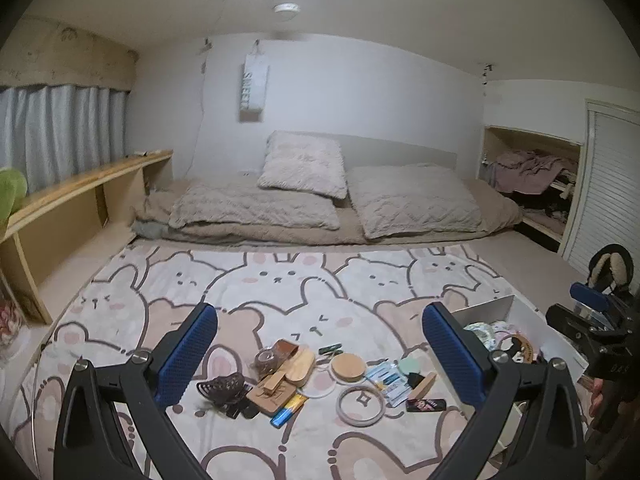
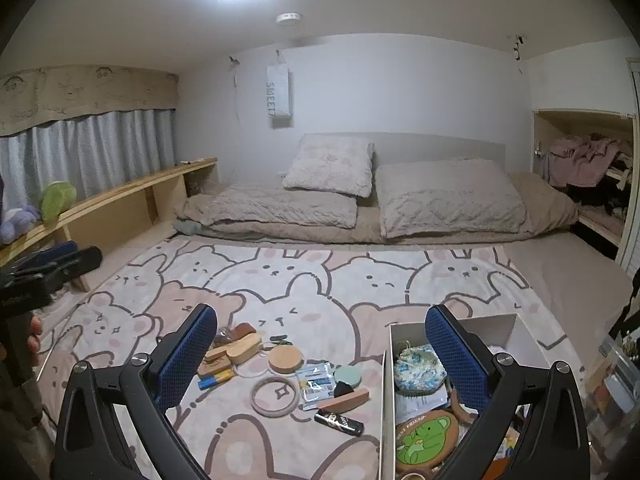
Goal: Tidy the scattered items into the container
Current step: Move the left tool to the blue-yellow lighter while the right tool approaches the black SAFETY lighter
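Observation:
Scattered small items lie on a bunny-print blanket point(image 1: 280, 280): a round cork lid point(image 1: 348, 365), a pink ring point(image 1: 360, 400), a black hair claw point(image 1: 220, 387), a wooden brush point(image 1: 300, 365), a blue-yellow tube point(image 1: 289, 410) and a black packet point(image 1: 425, 404). A white box point(image 2: 387, 400) to their right holds a floral pouch point(image 2: 418, 368) and a green bear disc point(image 2: 426, 438). My left gripper point(image 1: 320, 356) is open above the pile, holding nothing. My right gripper point(image 2: 320, 356) is open and empty, its right finger point(image 2: 456, 356) over the box.
A folded beige duvet and pillows point(image 2: 448, 196) lie at the far end of the bed. A wooden shelf point(image 2: 132, 196) runs along the left under grey curtains. A closet nook with clothes point(image 2: 584, 160) is at the right. Clutter point(image 2: 612, 392) sits right of the box.

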### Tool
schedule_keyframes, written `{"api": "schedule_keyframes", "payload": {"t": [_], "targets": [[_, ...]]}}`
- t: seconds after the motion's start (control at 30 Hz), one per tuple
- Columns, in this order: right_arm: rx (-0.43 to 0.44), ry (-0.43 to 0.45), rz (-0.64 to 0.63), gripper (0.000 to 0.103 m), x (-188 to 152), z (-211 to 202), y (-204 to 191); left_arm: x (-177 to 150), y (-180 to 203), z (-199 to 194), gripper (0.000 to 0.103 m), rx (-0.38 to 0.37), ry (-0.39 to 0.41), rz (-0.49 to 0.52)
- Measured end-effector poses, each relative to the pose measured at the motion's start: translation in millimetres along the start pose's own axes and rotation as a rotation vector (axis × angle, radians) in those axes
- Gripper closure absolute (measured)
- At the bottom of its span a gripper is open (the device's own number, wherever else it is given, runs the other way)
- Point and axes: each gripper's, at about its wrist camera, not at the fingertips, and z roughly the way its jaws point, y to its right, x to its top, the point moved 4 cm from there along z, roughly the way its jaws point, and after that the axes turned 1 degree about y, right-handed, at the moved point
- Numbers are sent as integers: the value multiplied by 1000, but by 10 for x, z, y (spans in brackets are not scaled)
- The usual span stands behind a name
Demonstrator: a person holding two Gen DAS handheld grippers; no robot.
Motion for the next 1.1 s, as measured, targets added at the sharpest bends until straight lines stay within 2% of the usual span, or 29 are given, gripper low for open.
{"api": "schedule_keyframes", "payload": {"t": [0.43, 0.6, 0.73, 0.9, 1.1], "targets": [[-28, -44, 6, 0, -437, 442, -47, -502, -371, 411, 0, 73, -51, -13], [-39, -56, -65, 0, -630, 572, -204, -638, -513, 597, 0, 108, -59, -37], [-30, -100, -80, 0, -818, 724, -307, -775, -616, 725, 0, 151, -56, -20], [-19, -167, -69, 0, -1071, 923, -350, -997, -845, 934, 0, 180, -124, -56], [-26, -247, -38, 0, -1358, 1154, -312, -1351, -1030, 1162, 1, 165, -228, -120]]}}
